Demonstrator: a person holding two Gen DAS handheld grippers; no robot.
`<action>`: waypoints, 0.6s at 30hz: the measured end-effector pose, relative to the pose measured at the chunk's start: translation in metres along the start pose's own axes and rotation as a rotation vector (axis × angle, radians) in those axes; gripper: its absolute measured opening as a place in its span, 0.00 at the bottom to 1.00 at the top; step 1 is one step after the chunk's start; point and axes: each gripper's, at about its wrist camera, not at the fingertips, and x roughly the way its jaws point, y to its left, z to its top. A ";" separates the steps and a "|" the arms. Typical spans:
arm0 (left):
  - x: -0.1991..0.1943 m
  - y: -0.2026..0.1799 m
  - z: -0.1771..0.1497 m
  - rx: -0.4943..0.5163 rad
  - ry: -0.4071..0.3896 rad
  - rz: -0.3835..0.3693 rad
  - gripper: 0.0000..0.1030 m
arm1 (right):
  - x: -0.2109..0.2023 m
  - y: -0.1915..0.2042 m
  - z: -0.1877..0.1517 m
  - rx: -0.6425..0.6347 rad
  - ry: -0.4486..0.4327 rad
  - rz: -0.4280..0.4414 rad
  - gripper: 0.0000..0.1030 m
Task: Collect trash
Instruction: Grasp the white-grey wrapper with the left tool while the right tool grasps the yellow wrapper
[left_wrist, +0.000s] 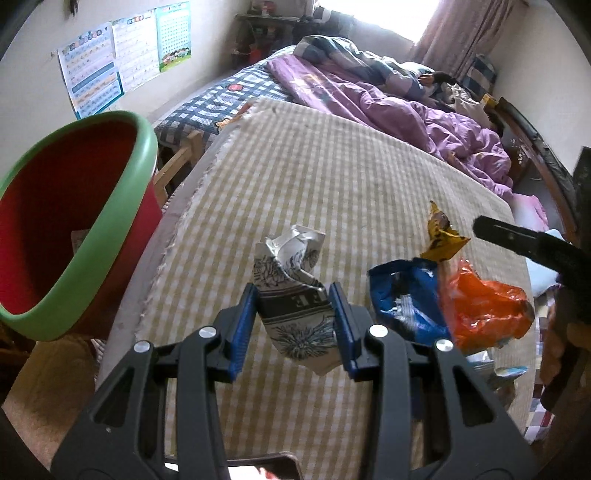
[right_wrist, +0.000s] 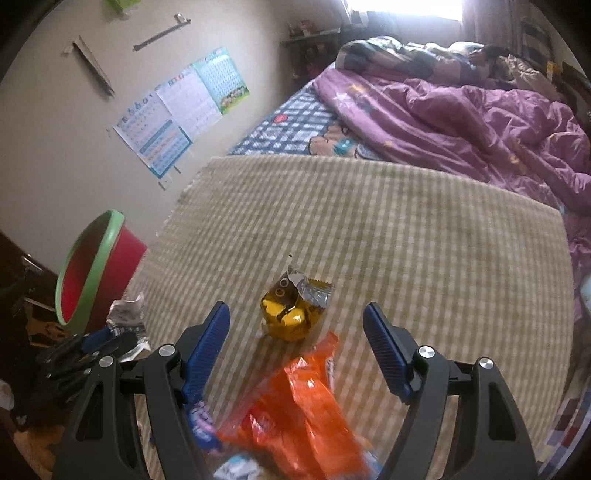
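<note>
My left gripper (left_wrist: 294, 301) is shut on a crumpled black-and-white paper wrapper (left_wrist: 291, 295) and holds it above the checked cloth (left_wrist: 332, 177). A red bin with a green rim (left_wrist: 74, 229) stands to its left. A blue wrapper (left_wrist: 406, 295), an orange wrapper (left_wrist: 484, 310) and a yellow wrapper (left_wrist: 443, 236) lie to the right. My right gripper (right_wrist: 295, 325) is open over the orange wrapper (right_wrist: 303, 406), with the yellow wrapper (right_wrist: 291, 310) just ahead between its fingers. The left gripper (right_wrist: 103, 339) with its paper shows at the left beside the bin (right_wrist: 92, 266).
A bed with a purple quilt (left_wrist: 406, 107) and a blue checked sheet (right_wrist: 291, 125) lies beyond the cloth. Posters (left_wrist: 122, 59) hang on the left wall. More small wrappers (right_wrist: 236, 465) lie at the near edge of the cloth.
</note>
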 end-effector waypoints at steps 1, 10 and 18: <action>0.001 0.001 -0.001 -0.001 0.002 0.000 0.37 | 0.003 0.000 0.001 0.001 0.008 0.000 0.70; 0.009 0.002 -0.004 -0.004 0.020 0.002 0.37 | 0.031 0.006 0.003 -0.027 0.073 -0.031 0.50; 0.009 0.003 -0.005 -0.007 0.023 0.002 0.39 | 0.031 0.007 0.001 -0.023 0.072 0.002 0.30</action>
